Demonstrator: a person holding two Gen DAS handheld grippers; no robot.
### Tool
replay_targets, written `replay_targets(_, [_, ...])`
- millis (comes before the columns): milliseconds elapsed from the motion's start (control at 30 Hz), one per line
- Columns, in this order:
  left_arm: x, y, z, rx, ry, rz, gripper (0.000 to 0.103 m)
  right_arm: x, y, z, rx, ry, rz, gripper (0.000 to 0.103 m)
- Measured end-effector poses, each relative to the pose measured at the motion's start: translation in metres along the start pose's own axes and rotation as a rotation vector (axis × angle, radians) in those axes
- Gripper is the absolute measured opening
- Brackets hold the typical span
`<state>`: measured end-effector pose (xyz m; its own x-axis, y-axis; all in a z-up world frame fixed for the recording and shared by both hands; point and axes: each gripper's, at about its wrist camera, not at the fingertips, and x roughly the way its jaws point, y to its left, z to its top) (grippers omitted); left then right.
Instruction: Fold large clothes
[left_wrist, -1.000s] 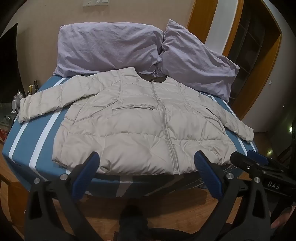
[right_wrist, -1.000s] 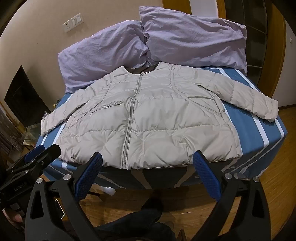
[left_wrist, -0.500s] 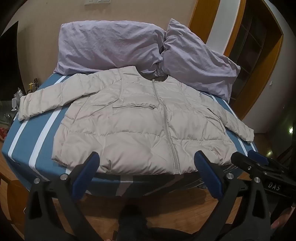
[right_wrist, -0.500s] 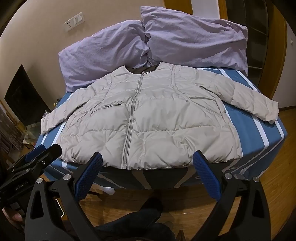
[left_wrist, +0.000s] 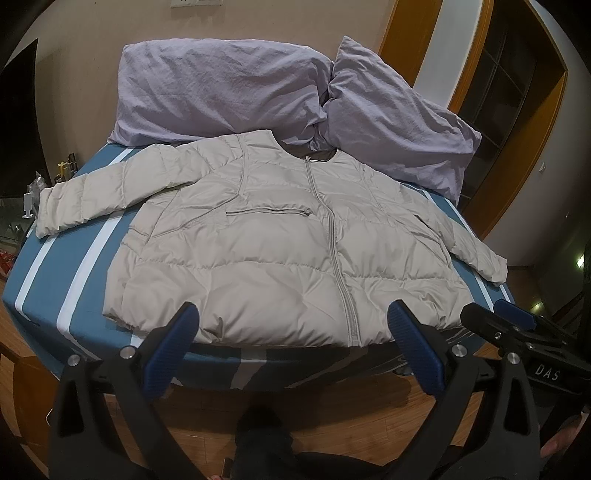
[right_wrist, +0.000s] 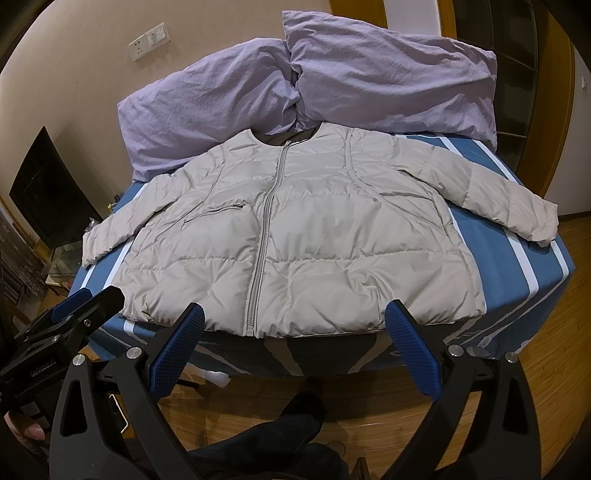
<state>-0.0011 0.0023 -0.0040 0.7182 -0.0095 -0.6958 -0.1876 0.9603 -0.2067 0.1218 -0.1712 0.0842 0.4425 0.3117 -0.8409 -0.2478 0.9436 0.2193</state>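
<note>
Lying flat and front-up on the bed (left_wrist: 62, 266), a pale quilted jacket (left_wrist: 280, 258) is recorded, zipped to the neck, both sleeves spread outward.

Item: jacket. The collar is turned toward two lilac pillows (left_wrist: 229, 96) at the head of the bed; the hem runs along the near edge of the blue, white-striped cover. The jacket's left-hand sleeve (left_wrist: 103, 192) is extended across the stripes; the opposite sleeve (right_wrist: 517, 206) is laid toward the far corner of the bed.

Progress: no fold is seen. Sleeves, sides and hem are all laid out flat, so the task is judged to be at its start, with every fold left to be made. A sleeve or side is likely to be brought in first.

Item: left claw (left_wrist: 295, 339). It is held wide open and nothing is gripped. It is poised just short of the hem, over the wooden floor (left_wrist: 332, 413) at the foot of the bed, with the zip line falling between its blue pads.

Item: right claw (right_wrist: 295, 332). It is likewise spread wide and empty. It is placed near the hem without contact, the zip's lower end being framed between its pads.

Each claw is visible at the margin of the other's view, so the two are held side by side.
</note>
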Motion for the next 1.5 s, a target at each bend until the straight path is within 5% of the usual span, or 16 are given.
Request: replay_targets(1500, [0.0034,0.0043,-0.0009,-0.007,0.006,-0.001,0.101,0.0047,-0.0026,-0.0008,0.002,0.004,0.002,0.100])
